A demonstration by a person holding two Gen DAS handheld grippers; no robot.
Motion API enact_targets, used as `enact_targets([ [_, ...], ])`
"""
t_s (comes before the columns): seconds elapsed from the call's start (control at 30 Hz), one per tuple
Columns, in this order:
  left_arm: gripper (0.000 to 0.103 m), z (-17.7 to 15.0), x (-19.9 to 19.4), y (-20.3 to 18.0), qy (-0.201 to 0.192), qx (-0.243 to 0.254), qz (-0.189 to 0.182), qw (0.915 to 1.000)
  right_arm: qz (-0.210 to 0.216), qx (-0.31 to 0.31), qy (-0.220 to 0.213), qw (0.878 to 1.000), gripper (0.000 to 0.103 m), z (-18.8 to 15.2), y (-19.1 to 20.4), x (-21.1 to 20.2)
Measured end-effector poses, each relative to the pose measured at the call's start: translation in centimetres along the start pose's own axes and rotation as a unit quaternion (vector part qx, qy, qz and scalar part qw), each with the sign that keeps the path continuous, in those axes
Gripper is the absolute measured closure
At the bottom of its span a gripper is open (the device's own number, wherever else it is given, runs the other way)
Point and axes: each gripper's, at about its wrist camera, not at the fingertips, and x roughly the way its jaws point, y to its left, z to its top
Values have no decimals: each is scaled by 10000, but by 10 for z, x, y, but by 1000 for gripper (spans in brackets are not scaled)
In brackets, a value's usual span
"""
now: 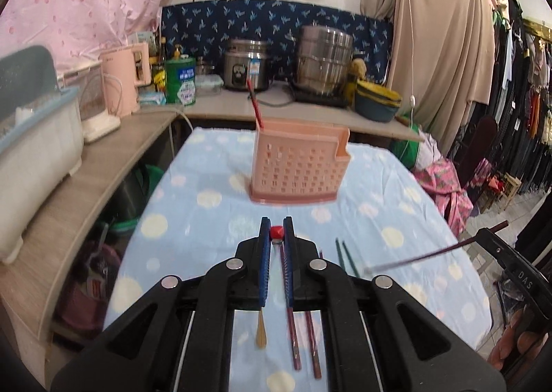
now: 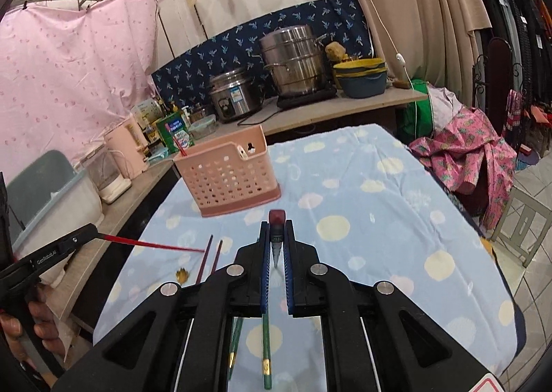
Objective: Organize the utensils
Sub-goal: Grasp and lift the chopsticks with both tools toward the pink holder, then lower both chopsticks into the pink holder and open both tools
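Red chopstick [image 1: 286, 274] pinched in left hand-held gripper [image 1: 276, 237]; right hand-held gripper [image 2: 277, 240] clamps another [image 2: 277, 219]

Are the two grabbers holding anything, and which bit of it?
Yes. The left gripper holds a red chopstick by its thick top end. The right gripper holds a dark chopstick the same way.

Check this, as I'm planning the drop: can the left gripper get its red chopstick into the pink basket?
Probably yes: left gripper, shut on the red chopstick, faces the pink basket; only bare tablecloth lies between.
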Motion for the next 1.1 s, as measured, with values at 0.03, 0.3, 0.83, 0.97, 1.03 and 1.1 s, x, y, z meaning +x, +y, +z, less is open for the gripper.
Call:
enact_targets([
  [0.03, 96, 11, 1, 0, -85, -9, 3, 10000, 32, 7, -34, 10000, 96, 7, 1, 2],
  [0.3, 96, 78, 3, 2, -557, -114, -88, 9983, 308, 121, -443, 9985, 96, 71, 7, 21],
  [0.83, 96, 202, 30, 5, -2002, -492, 66, 9785, 1080, 792, -1488, 9798, 96, 188, 39, 92],
  [0.97, 96, 209, 57, 9, -2013, -565, 86, 9779, 1188, 1079, -1435, 9765, 96, 196, 36, 124],
  [1.03, 96, 209, 74, 11, -1935, -577, 98, 9794, 1182, 1190, -1347, 9766, 96, 195, 35, 140],
  [1.1, 96, 206, 90, 13, -1819, -580, 121, 9815, 1121, 1213, -1215, 9788, 96, 192, 34, 157],
])
